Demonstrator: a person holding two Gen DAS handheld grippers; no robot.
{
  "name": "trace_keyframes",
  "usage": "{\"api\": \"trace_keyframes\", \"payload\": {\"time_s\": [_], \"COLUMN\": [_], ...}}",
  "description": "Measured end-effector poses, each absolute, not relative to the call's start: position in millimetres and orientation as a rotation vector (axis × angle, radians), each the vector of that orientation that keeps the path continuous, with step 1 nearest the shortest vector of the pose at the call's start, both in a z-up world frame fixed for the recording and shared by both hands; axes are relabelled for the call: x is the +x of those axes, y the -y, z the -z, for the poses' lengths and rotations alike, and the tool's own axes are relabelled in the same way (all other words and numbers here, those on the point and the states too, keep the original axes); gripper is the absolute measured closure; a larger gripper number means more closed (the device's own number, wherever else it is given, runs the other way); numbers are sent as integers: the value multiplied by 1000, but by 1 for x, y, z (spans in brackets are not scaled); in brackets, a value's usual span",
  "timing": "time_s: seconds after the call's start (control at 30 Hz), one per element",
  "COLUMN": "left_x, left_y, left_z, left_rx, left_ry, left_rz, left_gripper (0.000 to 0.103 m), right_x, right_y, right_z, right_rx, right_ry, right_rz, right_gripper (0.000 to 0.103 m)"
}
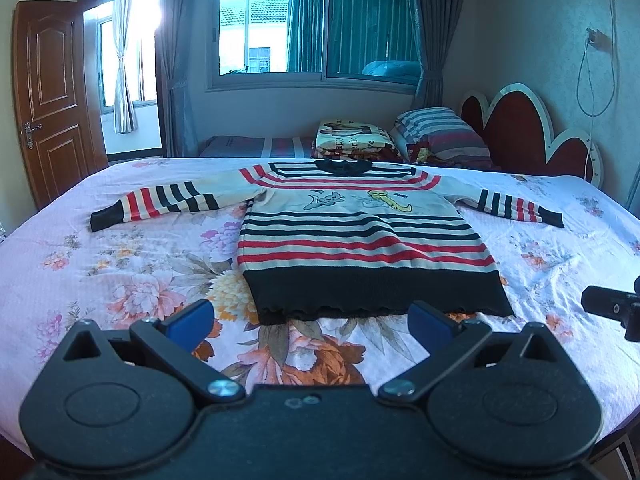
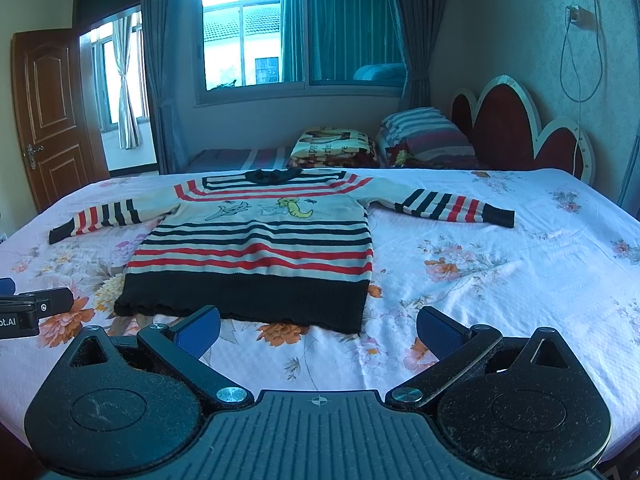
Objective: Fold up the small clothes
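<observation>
A: Bedroom, with a floral bed point(image 1: 120, 264) as the work surface; window point(image 1: 312, 24) and headboard point(image 1: 520, 128) lie beyond. Where are the tongs?

B: Left tongs point(image 1: 312, 322) hover low at the near edge with jaws wide and nothing between them. Right tongs point(image 2: 318, 330) are the same: spread wide, empty.

A: And the garment?

B: Sweater point(image 1: 360, 236) lies flat just ahead of both tongs, neck away, hem nearest, sleeves spread out to either side. From the left tongs it's dead ahead; from the right, ahead and left.

A: How would it handle?

B: Soft, light knit, I'd judge; limp, likely to sag and stretch. Best pinched at a cuff point(image 1: 104, 220) or shoulder edge.

A: Its looks?

B: Cream with red and dark stripes, dark ribbed hem and collar, cartoon figures across the chest.
</observation>
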State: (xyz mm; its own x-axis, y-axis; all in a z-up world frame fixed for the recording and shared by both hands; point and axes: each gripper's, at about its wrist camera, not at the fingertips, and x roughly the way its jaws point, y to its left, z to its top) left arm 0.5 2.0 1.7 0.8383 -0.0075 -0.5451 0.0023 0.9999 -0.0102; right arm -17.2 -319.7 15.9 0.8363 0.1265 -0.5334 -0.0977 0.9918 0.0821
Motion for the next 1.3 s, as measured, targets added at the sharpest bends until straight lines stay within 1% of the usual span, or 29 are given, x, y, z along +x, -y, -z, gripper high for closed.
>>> {"api": "trace_keyframes", "payload": {"time_s": [1.3], "left_x": [-2], "left_y": [-2], "left_z": [-3], "left_rx": [-8], "left_ry": [-575], "left_rz": [1], "left_gripper": [0], "right_x": [-17], "right_y": [316], "right_z": [-19], "right_rx": [52], "right_ry": [-567], "right_rz": [-127], "right_gripper": [0]}}
